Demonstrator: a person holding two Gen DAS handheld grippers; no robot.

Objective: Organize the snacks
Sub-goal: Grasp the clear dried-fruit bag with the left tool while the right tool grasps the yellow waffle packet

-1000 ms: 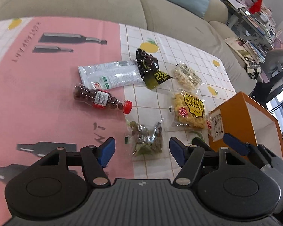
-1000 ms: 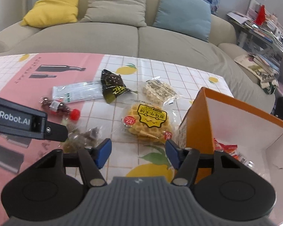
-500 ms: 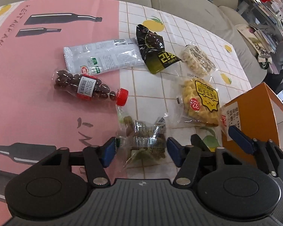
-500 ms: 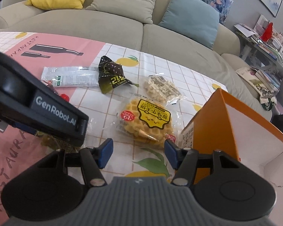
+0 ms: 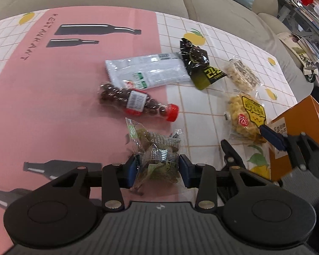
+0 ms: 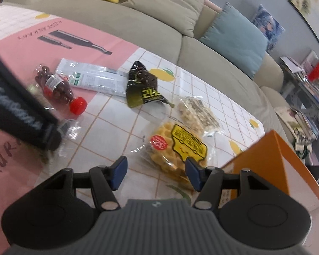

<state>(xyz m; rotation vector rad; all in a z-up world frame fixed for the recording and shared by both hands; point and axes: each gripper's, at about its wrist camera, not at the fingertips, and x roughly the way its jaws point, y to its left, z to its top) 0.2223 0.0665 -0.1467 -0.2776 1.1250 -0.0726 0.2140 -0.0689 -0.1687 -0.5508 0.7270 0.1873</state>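
Note:
A clear bag of green sweets (image 5: 157,155) lies at the seam of the pink and white tablecloth. My left gripper (image 5: 157,170) is closing, and its blue pads press the bag's near end from both sides. In the right wrist view the left gripper's black body (image 6: 21,114) hides most of that bag. My right gripper (image 6: 155,172) hangs open just above the table, its right finger over the near edge of a yellow waffle packet (image 6: 176,146), touching nothing. The open orange box (image 6: 265,155) stands right of the waffle.
Behind lie a red-capped bottle of chocolate balls (image 5: 134,104), a long white packet (image 5: 146,72), a black and olive pouch (image 5: 202,65) and a clear nut-bar pack (image 5: 242,76). A beige sofa (image 6: 151,27) runs along the table's far edge.
My left gripper's jaws narrowed from wide open onto the clear bag, which now sits between the pads. The right gripper sank towards the waffle packet and rolled, jaws unchanged.

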